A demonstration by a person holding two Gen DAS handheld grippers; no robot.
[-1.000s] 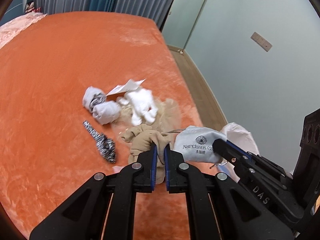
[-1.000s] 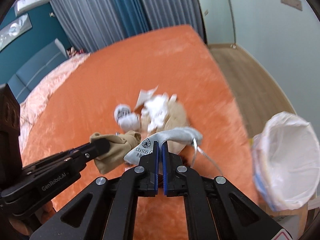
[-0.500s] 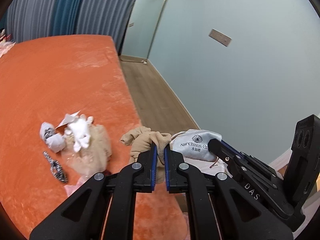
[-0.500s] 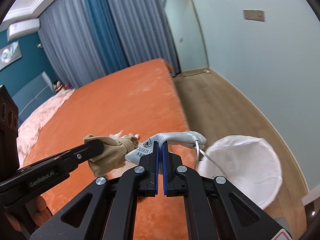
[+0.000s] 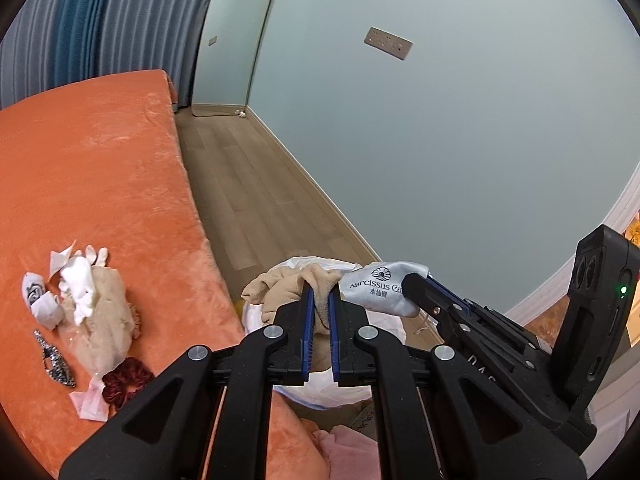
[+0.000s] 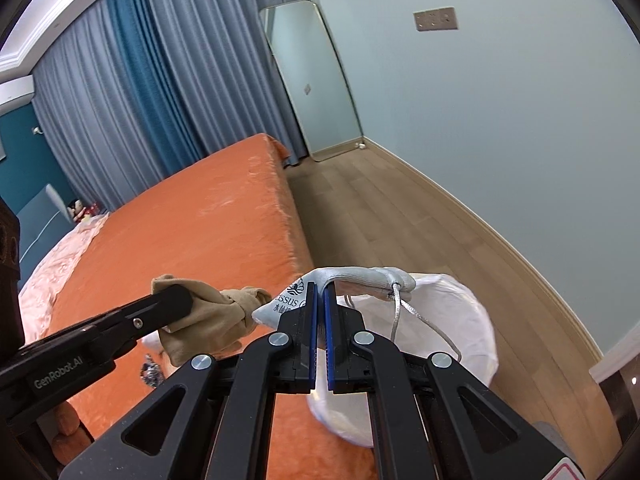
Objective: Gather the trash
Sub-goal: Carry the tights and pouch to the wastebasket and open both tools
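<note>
Left gripper clenched on tan cloth | right gripper clenched on grey pouch | both above bin liner, 12 o'clock | centre before releasing.

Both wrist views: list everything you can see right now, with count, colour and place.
Tan cloth: one, beige, clamped in left gripper, over the bin.
Drawstring pouch: one, grey-white, printed logo, clamped in right gripper, over the bin.
Trash bin: one, white liner, on the floor beside the bed.
Bed cover: one, orange.
Scrap pile: several pieces, white, beige, on the bed.
Scrunchie: one, dark red, by the pile.
Patterned strip: one, black-white, left of the pile.
Mirror: one, leaning on the wall.
Curtains: grey and blue.
Left gripper: shut.
Right gripper: shut.
</note>
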